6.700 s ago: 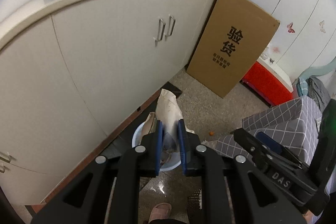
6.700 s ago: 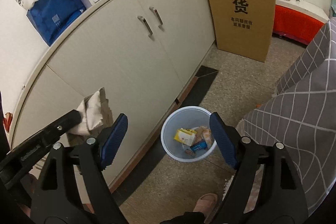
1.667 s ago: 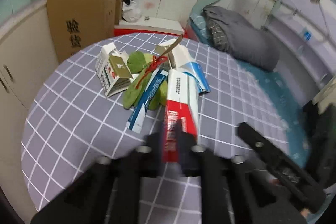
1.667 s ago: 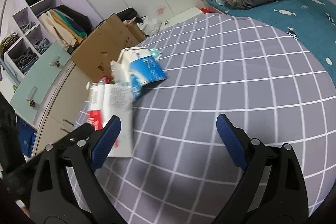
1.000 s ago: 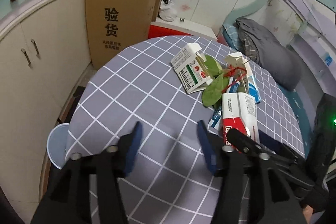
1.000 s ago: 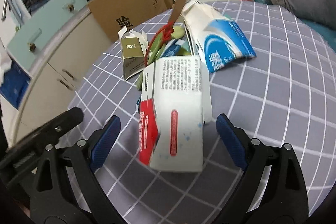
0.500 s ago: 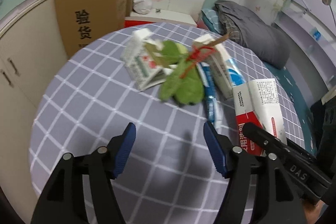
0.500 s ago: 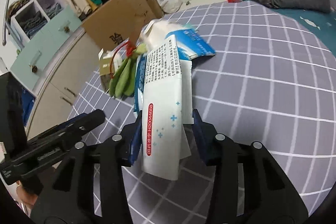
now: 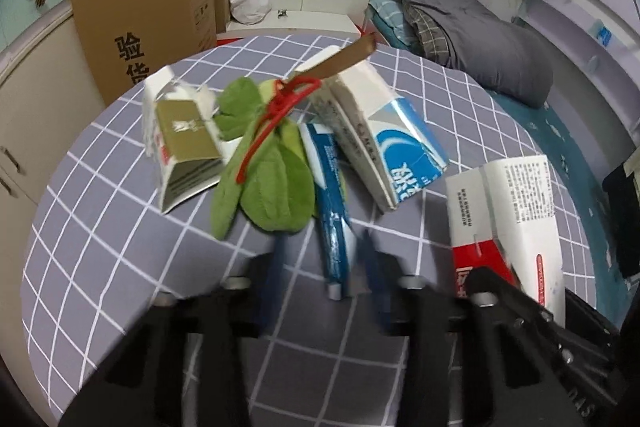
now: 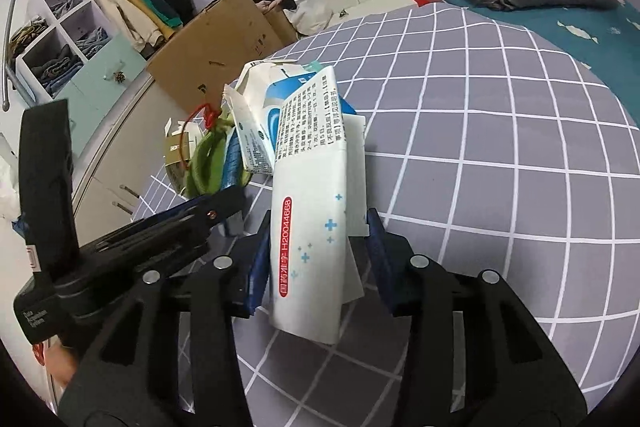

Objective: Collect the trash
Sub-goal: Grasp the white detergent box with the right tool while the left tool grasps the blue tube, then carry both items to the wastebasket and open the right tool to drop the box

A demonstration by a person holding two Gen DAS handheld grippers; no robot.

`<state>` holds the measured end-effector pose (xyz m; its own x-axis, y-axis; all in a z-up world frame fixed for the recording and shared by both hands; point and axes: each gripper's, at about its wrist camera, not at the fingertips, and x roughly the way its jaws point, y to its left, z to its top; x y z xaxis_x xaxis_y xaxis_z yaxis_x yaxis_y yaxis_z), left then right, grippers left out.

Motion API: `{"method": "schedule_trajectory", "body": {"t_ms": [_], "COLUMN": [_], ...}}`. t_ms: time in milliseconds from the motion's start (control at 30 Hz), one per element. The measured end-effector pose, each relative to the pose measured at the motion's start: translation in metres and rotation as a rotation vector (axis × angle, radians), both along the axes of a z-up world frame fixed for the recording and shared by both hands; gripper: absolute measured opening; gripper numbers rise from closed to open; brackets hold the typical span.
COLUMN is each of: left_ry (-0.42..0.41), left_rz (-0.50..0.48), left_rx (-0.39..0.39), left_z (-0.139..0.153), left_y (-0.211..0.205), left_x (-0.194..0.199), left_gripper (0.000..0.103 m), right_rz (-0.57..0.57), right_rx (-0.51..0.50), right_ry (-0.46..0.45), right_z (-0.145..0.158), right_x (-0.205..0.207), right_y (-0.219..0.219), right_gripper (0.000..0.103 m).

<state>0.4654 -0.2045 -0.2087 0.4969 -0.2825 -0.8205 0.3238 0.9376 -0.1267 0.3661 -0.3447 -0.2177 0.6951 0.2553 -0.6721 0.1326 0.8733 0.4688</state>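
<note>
Claws tilt downward: right claw [image 10: 316, 259] clamps white carton [image 10: 310, 223]; left claw [image 9: 324, 271] closing around blue tube [image 9: 330, 211].

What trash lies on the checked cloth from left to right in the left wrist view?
Olive-and-white opened carton → green plush leaf bundle → blue flat tube box → white-and-blue crushed carton → white-and-red medicine box.

Dim indoor light, fisheye warping, motion blur
</note>
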Motion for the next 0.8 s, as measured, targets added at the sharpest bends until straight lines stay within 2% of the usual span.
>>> {"method": "schedule_trajectory", "body": {"t_ms": [167,333,533,800], "left_ry": [-0.027,-0.055,-0.085,-0.114], "left_rz": [-0.015,-0.025,0.014,0.135], "left_rx": [-0.030,-0.088,-0.156,-0.182], "left_z": [0.012,0.031,0.054,0.070], "left_y": [0.003,0.024,0.075,0.169], "left_x": [-0.014,-0.041,-0.074,-0.104], "left_gripper": [0.011,0.011,0.011,0.011], "right_rz": [0.016,0.024,0.071,0.227], "right_rx": [0.001,0.003,-0.004,-0.015], "right_ry": [-0.005,-0.026,-0.064,-0.093], "right_z": [0.004,0.017,0.044,0.067], "right_x": [-0.001,-0.009,-0.022,-0.023], "right_y": [0.005,0.017,0.050,0.143], "right_gripper": [0.043,0.043,0.043,0.043]}}
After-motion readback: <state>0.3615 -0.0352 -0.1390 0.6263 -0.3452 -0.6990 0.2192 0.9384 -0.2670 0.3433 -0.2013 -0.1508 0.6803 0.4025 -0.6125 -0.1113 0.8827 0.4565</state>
